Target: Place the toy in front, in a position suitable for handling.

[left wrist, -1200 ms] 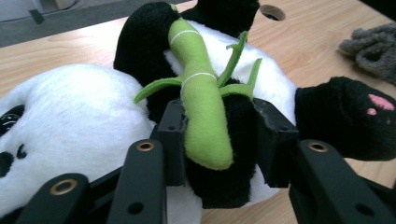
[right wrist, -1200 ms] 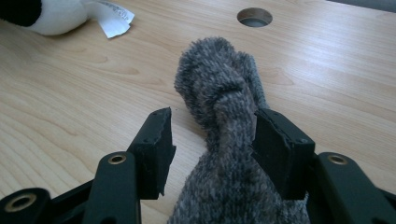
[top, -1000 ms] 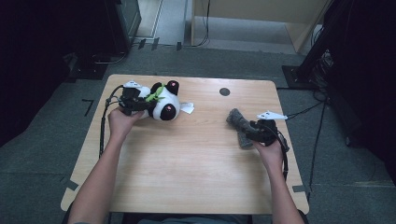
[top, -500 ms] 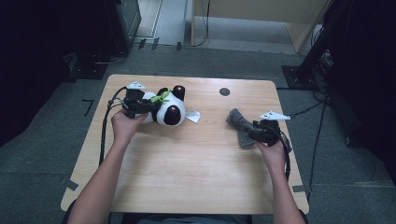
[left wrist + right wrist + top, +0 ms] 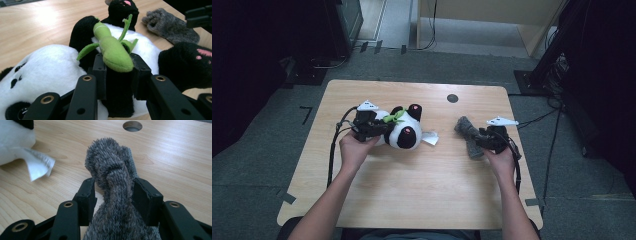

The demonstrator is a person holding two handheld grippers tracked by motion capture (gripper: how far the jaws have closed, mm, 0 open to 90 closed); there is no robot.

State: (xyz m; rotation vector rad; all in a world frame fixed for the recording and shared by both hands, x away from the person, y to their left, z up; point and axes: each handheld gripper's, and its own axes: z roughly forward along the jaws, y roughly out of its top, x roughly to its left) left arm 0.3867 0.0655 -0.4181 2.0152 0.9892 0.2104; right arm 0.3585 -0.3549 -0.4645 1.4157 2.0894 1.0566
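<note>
A black-and-white plush panda [image 5: 406, 134] lies on its side on the wooden table [image 5: 412, 200], left of centre. My left gripper [image 5: 379, 128] is shut on the panda's black limb [image 5: 117, 92], and a green plush bamboo sprig [image 5: 112, 50] rests over the jaws. At the right lies a grey fuzzy sock [image 5: 467, 131], twisted in the middle. My right gripper [image 5: 481, 138] has the sock [image 5: 110, 160] between its pads [image 5: 143, 192]. Its jaws have just been closing, and both pads now press on the sock's sides.
The panda's white sewn-in tag [image 5: 430, 138] lies flat on the wood between the two toys. A round cable hole [image 5: 452, 98] sits near the table's far edge. Dark equipment and cables stand on the floor behind and to the right.
My left hand has carried the panda to the right, toward the table's middle. The right hand has stayed put over the grey sock.
</note>
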